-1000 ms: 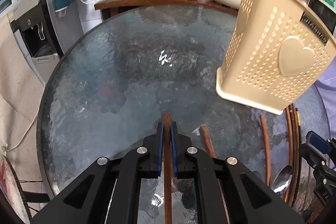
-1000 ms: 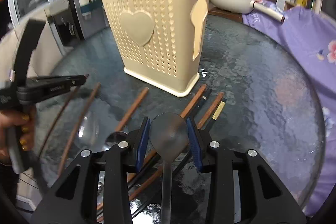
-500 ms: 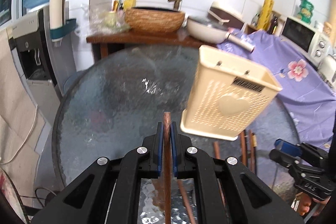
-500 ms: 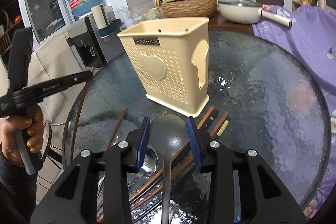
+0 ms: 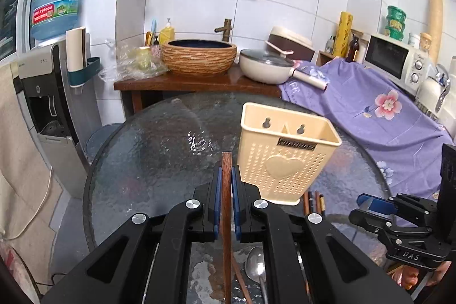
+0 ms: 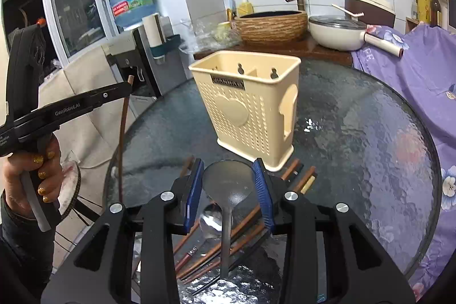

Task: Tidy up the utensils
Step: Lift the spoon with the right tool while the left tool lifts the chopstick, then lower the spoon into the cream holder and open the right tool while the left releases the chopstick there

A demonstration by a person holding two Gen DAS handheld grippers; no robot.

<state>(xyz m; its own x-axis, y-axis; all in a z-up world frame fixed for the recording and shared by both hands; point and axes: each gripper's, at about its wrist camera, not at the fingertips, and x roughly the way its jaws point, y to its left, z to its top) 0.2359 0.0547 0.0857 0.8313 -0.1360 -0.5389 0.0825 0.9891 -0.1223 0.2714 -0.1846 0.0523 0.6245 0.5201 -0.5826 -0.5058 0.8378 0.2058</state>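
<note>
My left gripper point(image 5: 225, 178) is shut on a brown wooden chopstick point(image 5: 226, 207) that sticks out past its blue pads. It hangs above the glass table, left of the cream utensil holder point(image 5: 285, 158). Seen from the right wrist, the left gripper point(image 6: 125, 89) holds that chopstick point(image 6: 123, 133) raised at the left. My right gripper point(image 6: 228, 181) is shut on the bowl of a grey metal spoon point(image 6: 228, 187), lifted in front of the utensil holder point(image 6: 248, 107). The right gripper point(image 5: 367, 204) also shows at the lower right of the left wrist view.
Several chopsticks point(image 6: 245, 224) and a shiny spoon point(image 6: 211, 218) lie on the round glass table point(image 6: 370, 133) below the right gripper. Behind the table stand a wooden counter with a basin point(image 5: 199, 56) and a pan point(image 5: 265, 67). A purple cloth point(image 5: 370, 110) covers the right side.
Both grippers have risen from the table with their utensils. The holder now looks lower and farther away, and its open top shows.
</note>
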